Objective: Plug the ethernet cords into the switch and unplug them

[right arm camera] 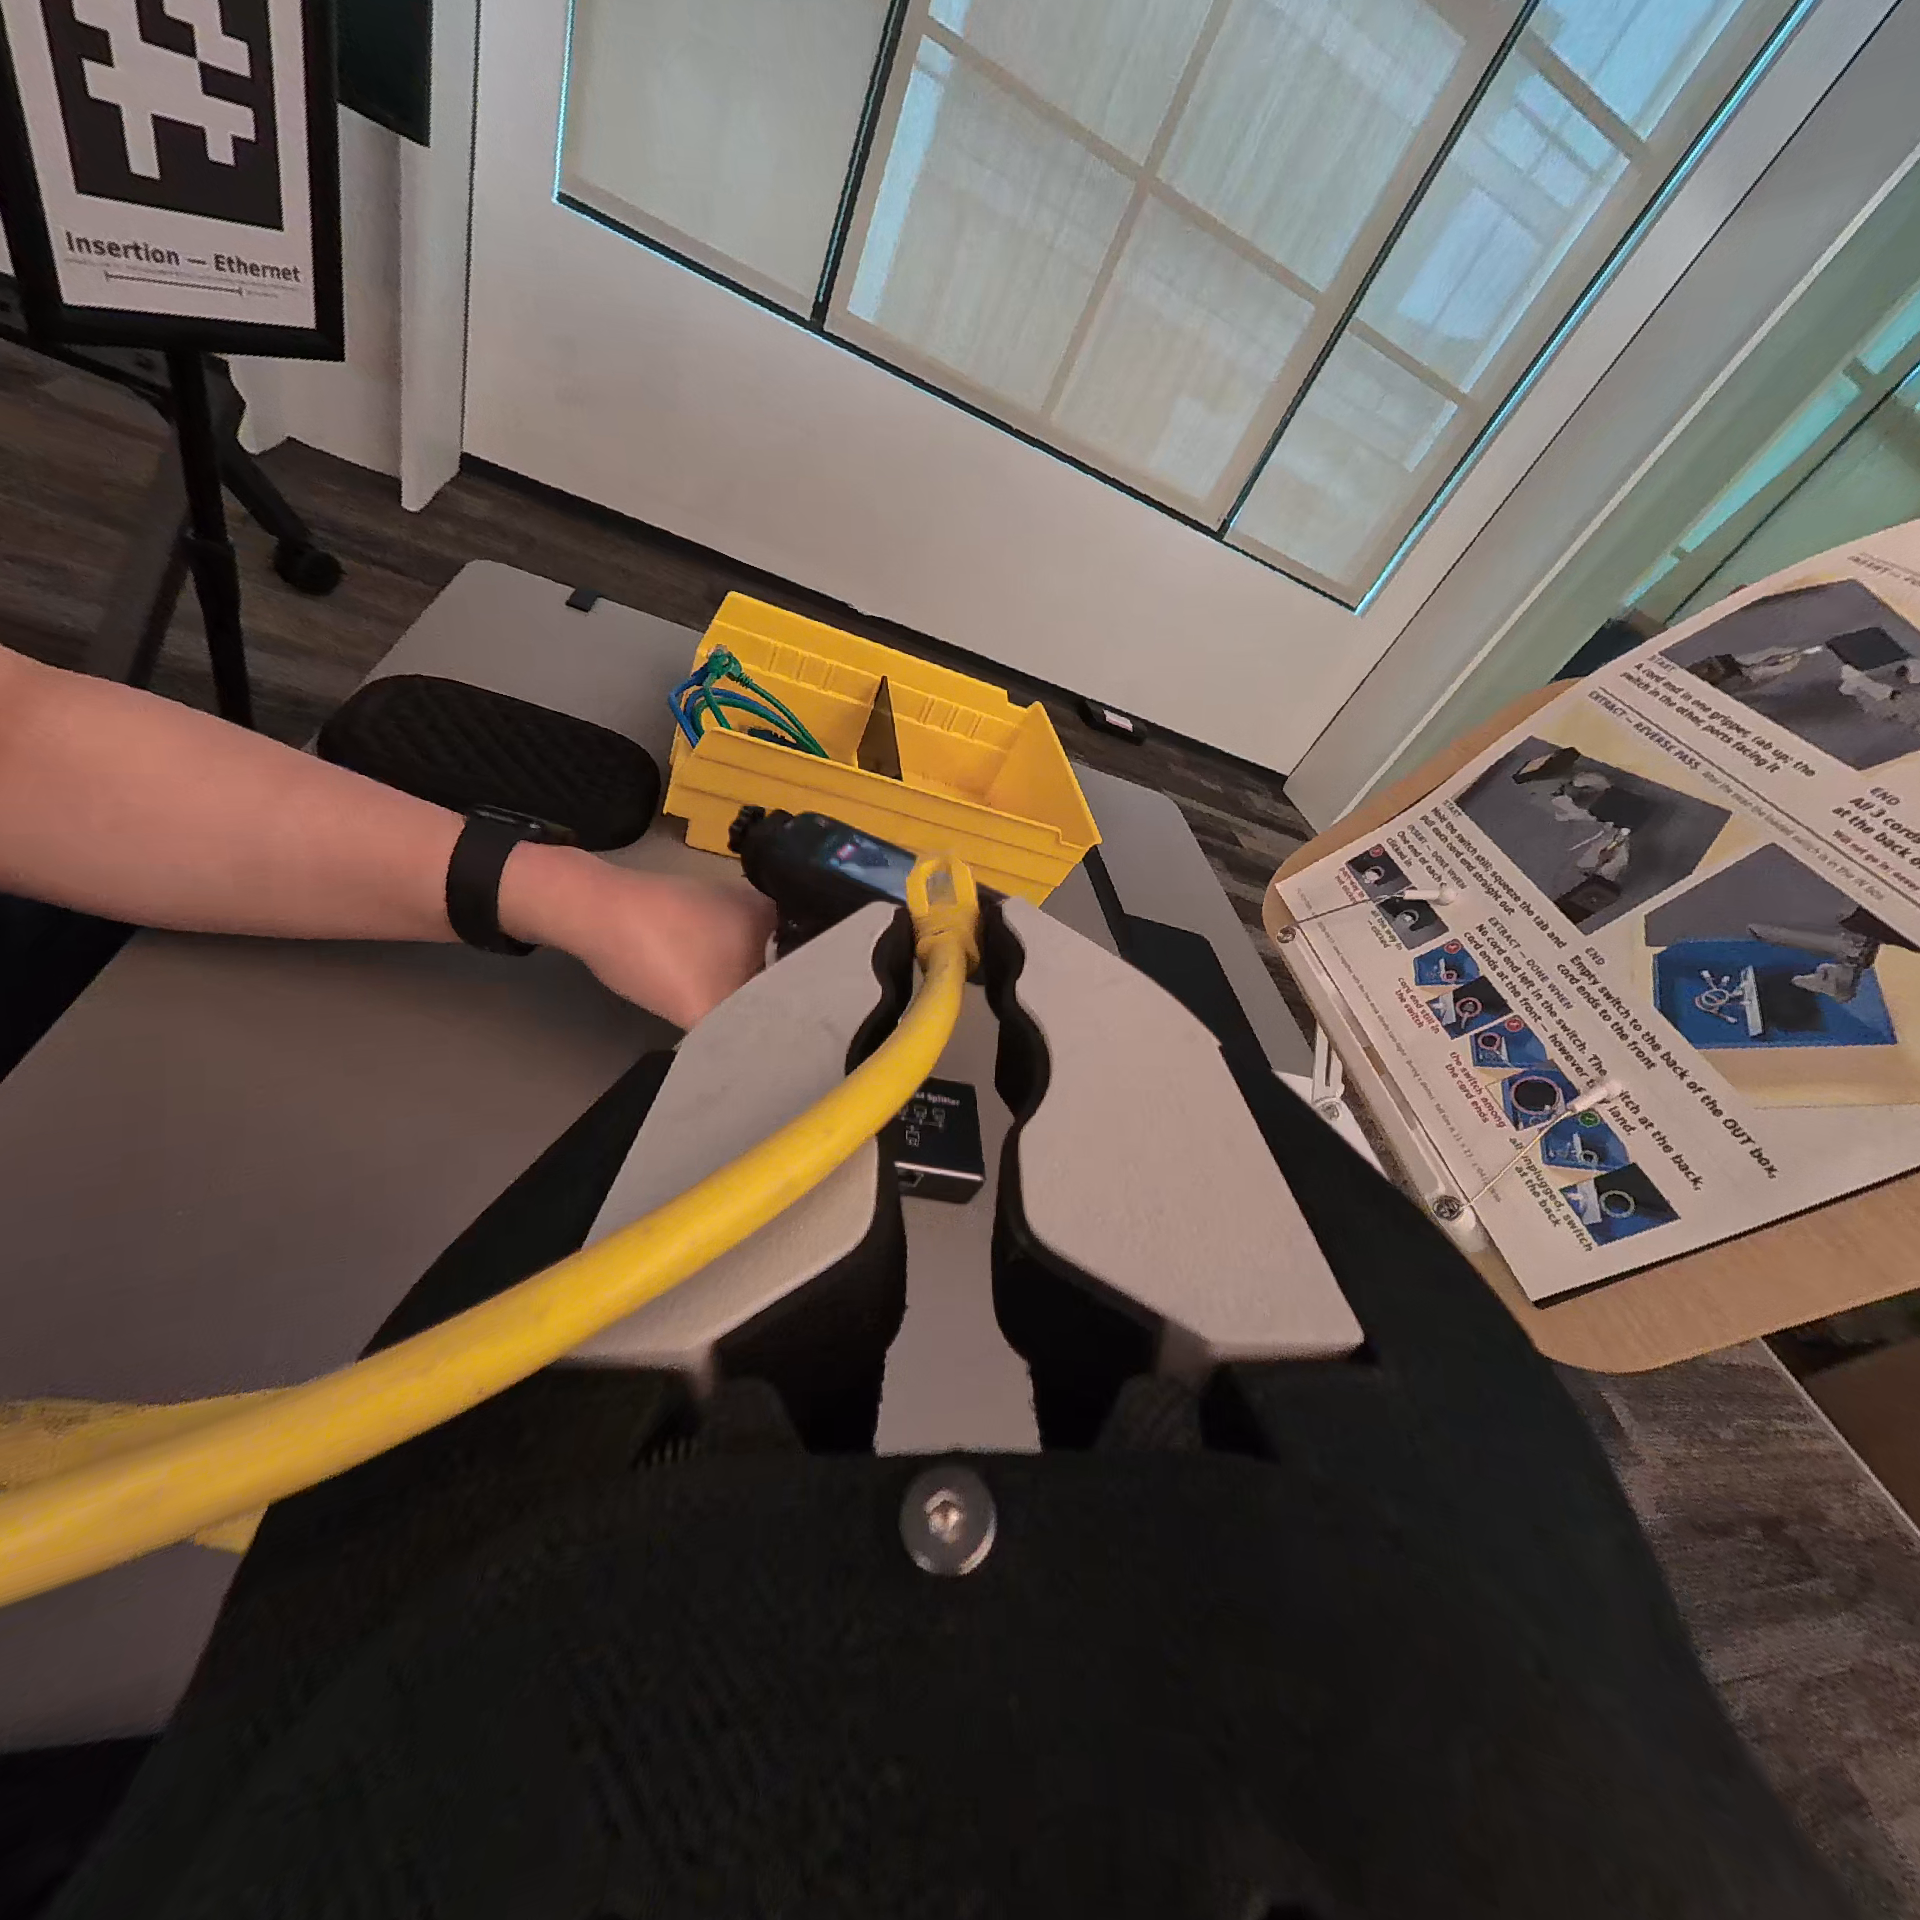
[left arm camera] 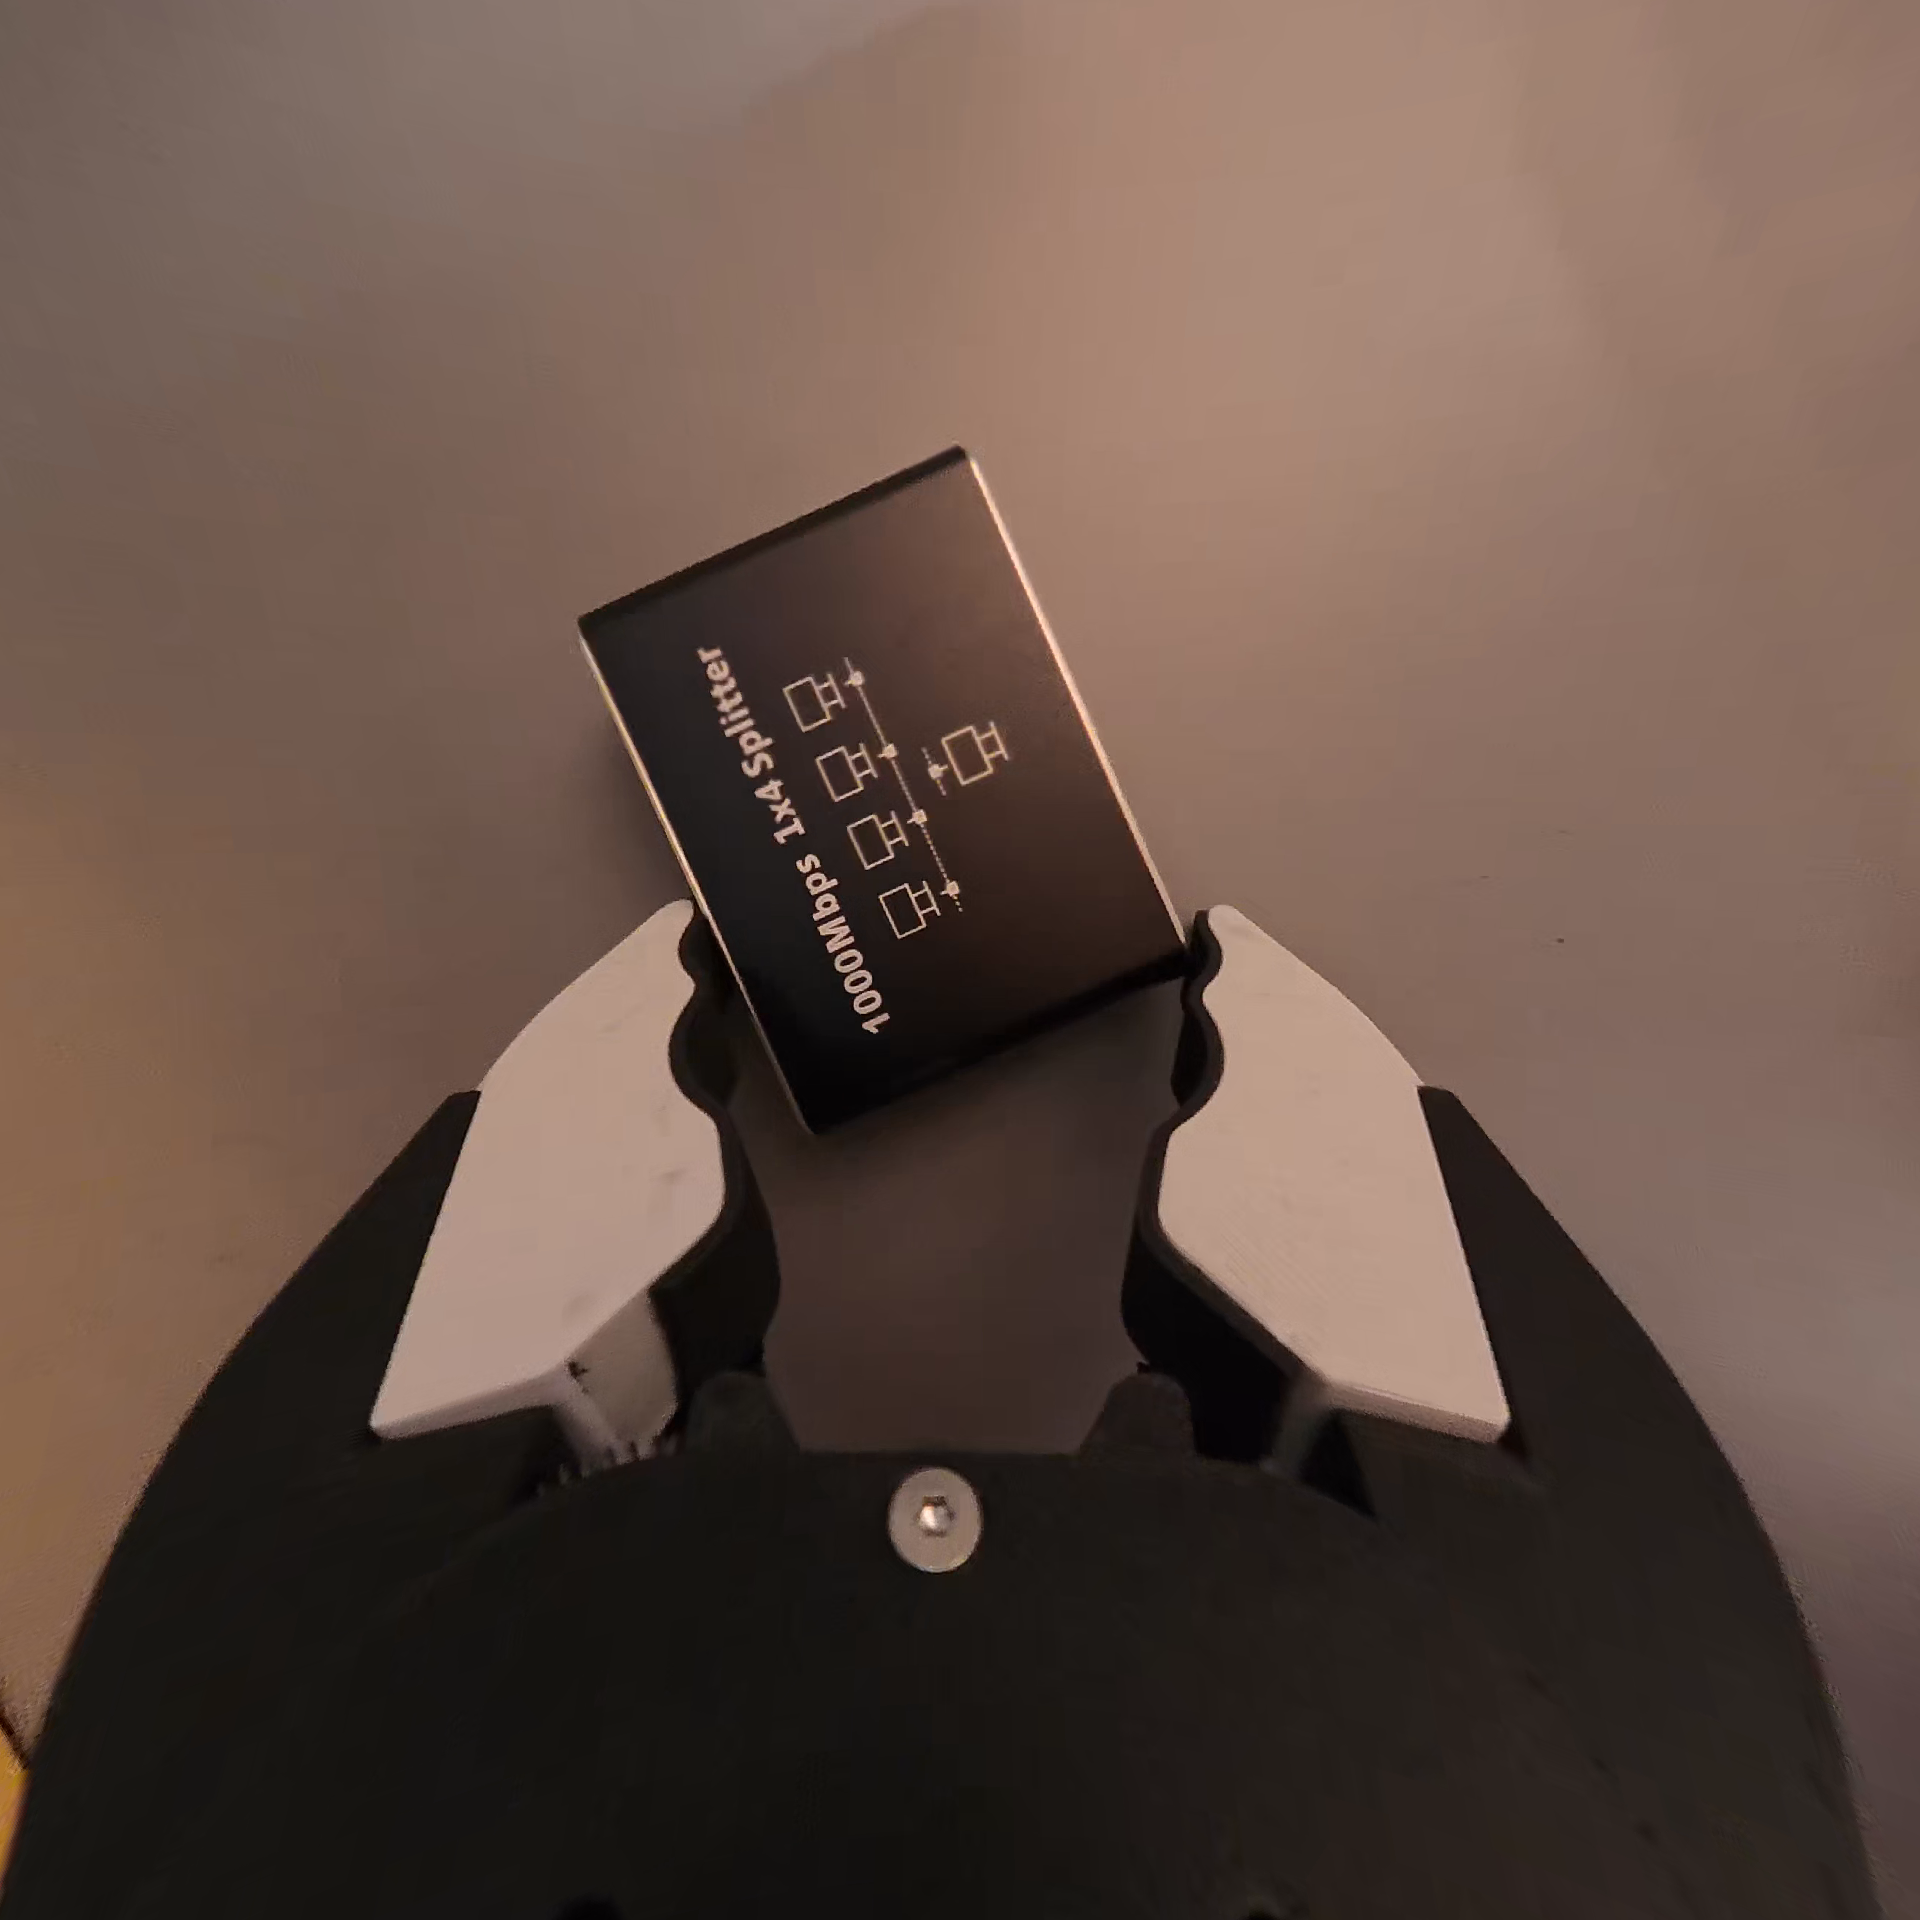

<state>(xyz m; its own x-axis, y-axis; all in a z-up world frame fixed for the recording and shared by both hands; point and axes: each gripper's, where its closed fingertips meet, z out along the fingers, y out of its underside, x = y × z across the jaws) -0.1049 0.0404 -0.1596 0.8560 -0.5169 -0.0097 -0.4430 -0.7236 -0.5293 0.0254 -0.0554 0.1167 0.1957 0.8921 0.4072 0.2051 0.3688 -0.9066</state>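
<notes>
The grey table [right arm camera: 260, 1143] fills most of the right wrist view, and its near part is hidden behind the black body of the tongs. On its far side stands a yellow bin [right arm camera: 997, 821] with dividers; green and blue cords [right arm camera: 743, 707] lie coiled in its left compartment, and their ends are too small to make out. Beside the bin lies a black oval pad [right arm camera: 488, 758]. At the right, a tilted board carries an instruction sheet [right arm camera: 1621, 935] with photos and printed text, cut off by the picture edge. At the upper left, a framed sign [right arm camera: 177, 156] with a black-and-white marker stands on a stand, also cut off.

A person's forearm with a black wristband [right arm camera: 483, 878] reaches in from the left; the hand [right arm camera: 665, 956] is partly hidden behind the right tongs.

The right tongs [right arm camera: 940, 945] are pressed on the yellow cord [right arm camera: 623, 1247], pinching it just behind its plug [right arm camera: 940, 888]. The cord runs off the left edge.

The switch [left arm camera: 883, 790] is a small black box with white writing and small diagrams on top. It lies flat on the table, between the tips of the left tongs [left arm camera: 940, 935]. These are spread; whether the fingers [left arm camera: 1278, 1091] touch the box, I cannot tell. Its ports are not visible in the left wrist view. In the right wrist view the switch [right arm camera: 940, 1143] shows only through the gap between the fingers.
</notes>
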